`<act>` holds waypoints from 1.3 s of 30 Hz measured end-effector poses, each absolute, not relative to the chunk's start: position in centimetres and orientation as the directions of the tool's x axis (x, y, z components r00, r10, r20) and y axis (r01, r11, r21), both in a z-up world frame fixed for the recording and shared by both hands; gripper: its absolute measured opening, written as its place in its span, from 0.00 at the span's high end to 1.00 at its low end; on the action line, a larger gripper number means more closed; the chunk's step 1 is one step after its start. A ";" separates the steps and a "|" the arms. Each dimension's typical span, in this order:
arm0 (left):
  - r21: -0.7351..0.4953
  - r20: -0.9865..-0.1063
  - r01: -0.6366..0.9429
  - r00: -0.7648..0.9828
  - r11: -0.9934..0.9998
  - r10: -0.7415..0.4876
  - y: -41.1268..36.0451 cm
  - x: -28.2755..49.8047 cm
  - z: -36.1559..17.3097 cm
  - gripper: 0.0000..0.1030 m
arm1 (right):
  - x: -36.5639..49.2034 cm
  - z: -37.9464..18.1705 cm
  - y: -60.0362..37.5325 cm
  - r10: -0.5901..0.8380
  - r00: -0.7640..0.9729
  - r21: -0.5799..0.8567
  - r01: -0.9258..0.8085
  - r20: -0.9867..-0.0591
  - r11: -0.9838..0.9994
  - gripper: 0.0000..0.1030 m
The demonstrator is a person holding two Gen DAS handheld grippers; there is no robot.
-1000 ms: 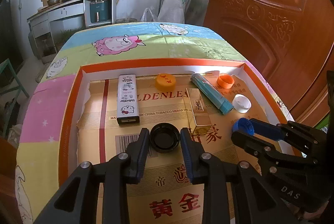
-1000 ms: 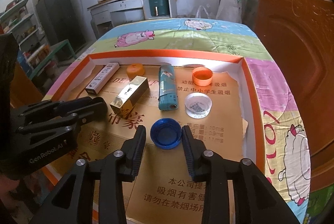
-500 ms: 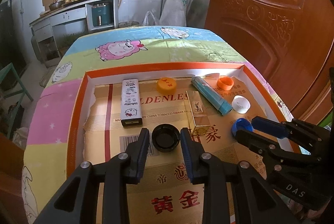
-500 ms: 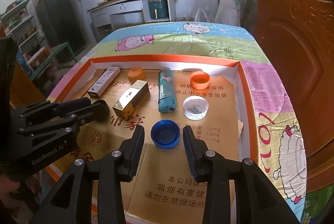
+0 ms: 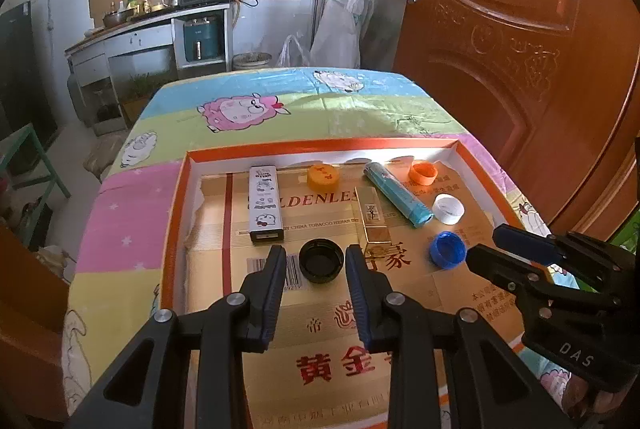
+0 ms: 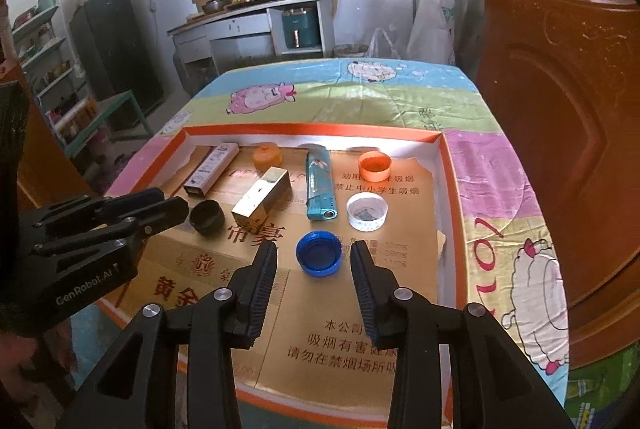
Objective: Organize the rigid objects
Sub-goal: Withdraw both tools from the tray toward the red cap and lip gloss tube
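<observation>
Hovering above the shallow orange-rimmed tray (image 5: 176,213), both grippers point steeply down with a bottle cap framed between their fingers, and neither holds anything. The left gripper (image 5: 316,261) has its jaws moderately apart, clear gaps showing on both sides of the black cap (image 5: 321,260) lying open side up on the cardboard liner (image 5: 332,333). The right gripper (image 6: 314,261) likewise straddles the blue cap (image 6: 319,253) without touching it, its jaws somewhat wider than the cap.

The risks, as I judge them: the caps are light, hard, smooth plastic rounds on slick printed cardboard, so a pad landing on one side first could skate a cap away or flip it. The ribbed pads should grip the knurled rims well if they close squarely; an off-centre pinch on a round wall may squirt the cap out. The two grippers also stand close together, so they could collide if both come down at once.

Going outward in the left view, a gold mirror-finish rectangular box (image 5: 374,219) lies at about one o'clock from the black cap, close enough to be nudged. A white printed box (image 5: 265,203) lies at eleven o'clock. Beyond these are a teal lighter-like stick (image 5: 398,195), a translucent white cap (image 5: 449,208), a yellow-orange cap (image 5: 322,176) and an orange cap (image 5: 423,172) by the far wall. The tray sits on a cartoon-print cloth (image 5: 280,109).
</observation>
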State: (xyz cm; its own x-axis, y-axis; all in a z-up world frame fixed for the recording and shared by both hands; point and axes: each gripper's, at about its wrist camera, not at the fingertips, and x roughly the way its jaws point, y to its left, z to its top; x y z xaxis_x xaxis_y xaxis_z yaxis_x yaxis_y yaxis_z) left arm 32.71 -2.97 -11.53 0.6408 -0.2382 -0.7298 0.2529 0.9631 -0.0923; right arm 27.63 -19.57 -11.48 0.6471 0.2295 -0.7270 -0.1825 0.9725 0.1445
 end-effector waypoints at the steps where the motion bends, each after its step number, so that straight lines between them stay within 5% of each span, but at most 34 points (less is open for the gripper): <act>1: -0.094 -0.726 0.250 0.645 0.964 -0.238 -2.9 32.5 -11.3 0.70 | 27.4 -11.3 -19.6 0.230 0.649 0.145 -0.182 -0.725 0.972 0.62; 39: -0.169 -0.685 0.133 0.697 0.977 -0.213 4.8 20.0 -9.3 0.70 | 15.9 -9.4 -13.8 0.274 0.618 0.139 -0.259 -0.737 0.956 0.61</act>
State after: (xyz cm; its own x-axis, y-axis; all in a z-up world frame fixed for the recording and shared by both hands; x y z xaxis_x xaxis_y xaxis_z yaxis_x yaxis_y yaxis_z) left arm 19.97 4.80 -9.32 0.6967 -0.2134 -0.6849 0.1334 0.9766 -0.1686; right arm 15.88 -13.82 -9.42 0.6182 0.2741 -0.7367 -0.2587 0.9560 0.1385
